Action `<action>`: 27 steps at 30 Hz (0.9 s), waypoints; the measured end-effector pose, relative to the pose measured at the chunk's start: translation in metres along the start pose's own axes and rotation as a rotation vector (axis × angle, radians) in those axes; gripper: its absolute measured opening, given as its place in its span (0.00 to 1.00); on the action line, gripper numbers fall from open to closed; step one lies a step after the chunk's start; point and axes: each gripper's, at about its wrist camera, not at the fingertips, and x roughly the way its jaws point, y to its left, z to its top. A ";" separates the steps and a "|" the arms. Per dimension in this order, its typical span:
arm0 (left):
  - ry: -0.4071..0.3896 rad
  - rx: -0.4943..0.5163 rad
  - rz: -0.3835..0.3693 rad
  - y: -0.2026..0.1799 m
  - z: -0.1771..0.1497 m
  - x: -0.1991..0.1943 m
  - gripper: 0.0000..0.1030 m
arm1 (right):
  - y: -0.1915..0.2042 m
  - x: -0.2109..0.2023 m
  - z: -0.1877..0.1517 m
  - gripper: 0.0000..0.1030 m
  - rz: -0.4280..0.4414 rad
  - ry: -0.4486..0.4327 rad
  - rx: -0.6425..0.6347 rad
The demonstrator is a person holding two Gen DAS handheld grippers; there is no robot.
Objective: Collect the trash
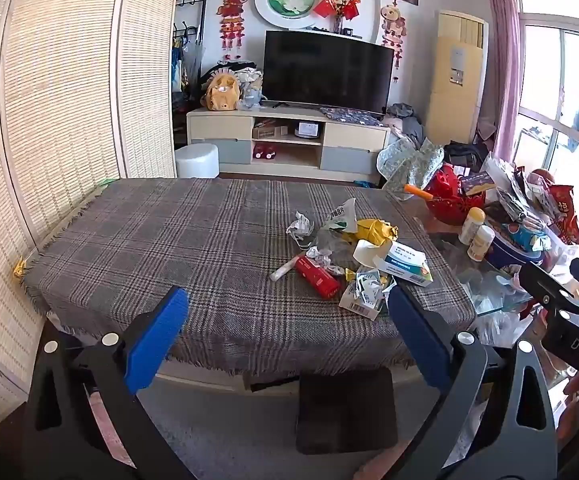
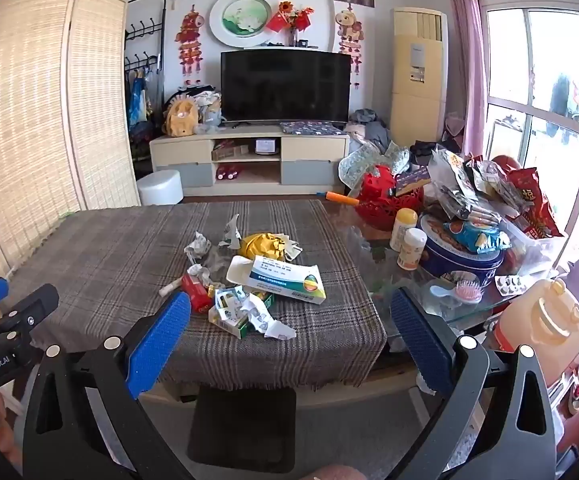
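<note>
Trash (image 2: 245, 280) lies heaped on the plaid cloth (image 1: 137, 240), toward its window-side edge. Both the left gripper (image 1: 287, 308) and the right gripper (image 2: 289, 312) hang released and empty, short of the heap. Best to start with the white medicine box (image 2: 285, 280) on top, pinching across its narrow sides.

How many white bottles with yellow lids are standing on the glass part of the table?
2. The taller bottle stands nearer the red basket; the shorter bottle stands just in front of it, beside the blue tin. The snack pile could hide more.
</note>
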 end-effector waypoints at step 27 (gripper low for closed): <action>-0.026 0.009 -0.001 -0.002 0.004 -0.007 0.92 | -0.001 -0.004 0.007 0.97 -0.005 -0.009 0.006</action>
